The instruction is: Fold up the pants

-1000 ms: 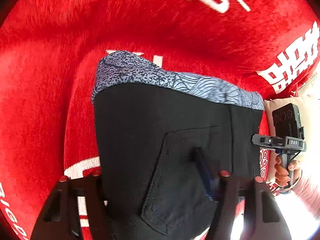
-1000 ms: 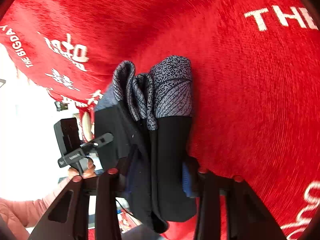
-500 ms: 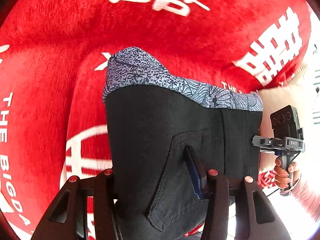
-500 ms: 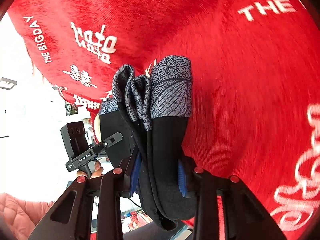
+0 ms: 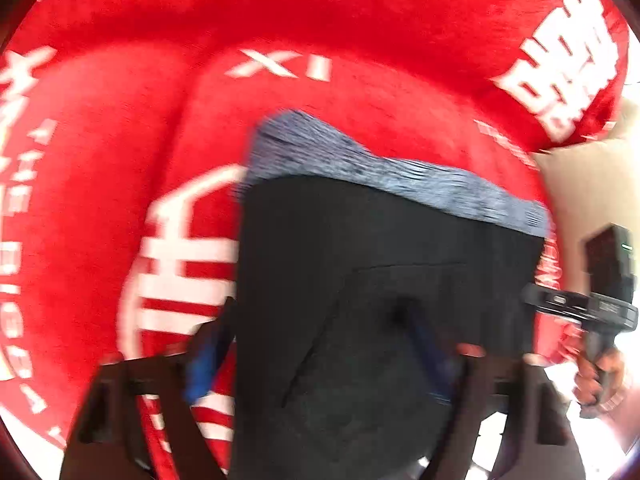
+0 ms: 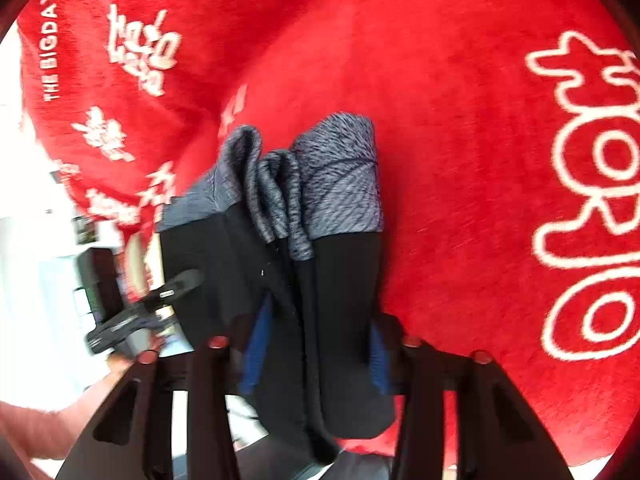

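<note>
**Folded pants held up over the red blanket, both grippers clamped on**

So the pants are black with a blue-grey patterned waistband, and they're already folded into a thick bundle. They hang in the air in front of the red blanket, waistband end pointing away from both cameras. In the left wrist view you get the flat side of the bundle, with a stitched back pocket showing on the black fabric. In the right wrist view you're looking at the bundle edge-on, so you can see the layers stacked side by side and the waistband bunched into several folds.

The left gripper is clamped on the pants: one blue-padded finger sits at the left edge of the fabric and the other presses into the pocket area. It's pretty motion-blurred, but the cloth is clearly between them. The right gripper is closed on the bundle's edge too, blue pads squeezing the layers from both sides.

Each gripper shows up in the other's camera: the right one at the far right edge of the pants with a hand on its handle, the left one off to the left beside the black fabric.

The blanket is plush red with white printed characters and lettering, including "THE BIGDAY" along one side. It fills nearly the whole background in both views.
</note>
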Demonstrator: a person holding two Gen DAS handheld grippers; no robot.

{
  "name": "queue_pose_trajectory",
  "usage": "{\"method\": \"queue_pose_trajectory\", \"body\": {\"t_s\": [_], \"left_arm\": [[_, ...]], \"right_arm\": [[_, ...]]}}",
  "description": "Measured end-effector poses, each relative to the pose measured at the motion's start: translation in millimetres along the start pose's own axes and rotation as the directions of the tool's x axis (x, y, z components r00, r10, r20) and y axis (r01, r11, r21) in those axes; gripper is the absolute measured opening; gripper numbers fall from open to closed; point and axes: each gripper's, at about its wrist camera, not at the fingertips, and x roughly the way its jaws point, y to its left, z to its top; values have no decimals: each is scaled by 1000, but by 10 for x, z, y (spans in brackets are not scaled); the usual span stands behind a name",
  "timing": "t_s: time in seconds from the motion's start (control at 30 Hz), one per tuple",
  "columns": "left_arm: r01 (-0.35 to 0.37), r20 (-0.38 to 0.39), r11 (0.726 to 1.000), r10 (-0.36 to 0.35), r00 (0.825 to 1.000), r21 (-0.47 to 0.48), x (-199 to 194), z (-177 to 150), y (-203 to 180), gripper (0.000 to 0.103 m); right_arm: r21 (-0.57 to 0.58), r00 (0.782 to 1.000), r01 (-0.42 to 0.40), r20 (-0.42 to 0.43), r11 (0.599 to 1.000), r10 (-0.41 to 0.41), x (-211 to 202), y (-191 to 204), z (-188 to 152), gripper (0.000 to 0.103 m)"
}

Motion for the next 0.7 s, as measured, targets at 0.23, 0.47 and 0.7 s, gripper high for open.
{"method": "queue_pose_trajectory", "body": {"t_s": [0.23,0.47,0.7], "left_arm": [[-185,29,981,184,983,57,-152,-37,-115,102],[-265,47,952,261,964,156,-464,-206,-290,102],[-287,37,943,284,958,171,-725,-454,-433,102]], "right_arm": [[-14,978,201,59,980,-200,-42,218,-11,73],[60,917,382,103,922,-386,-300,493,-244,84],[28,873,452,191,891,-449,-409,1064,-679,103]]}}
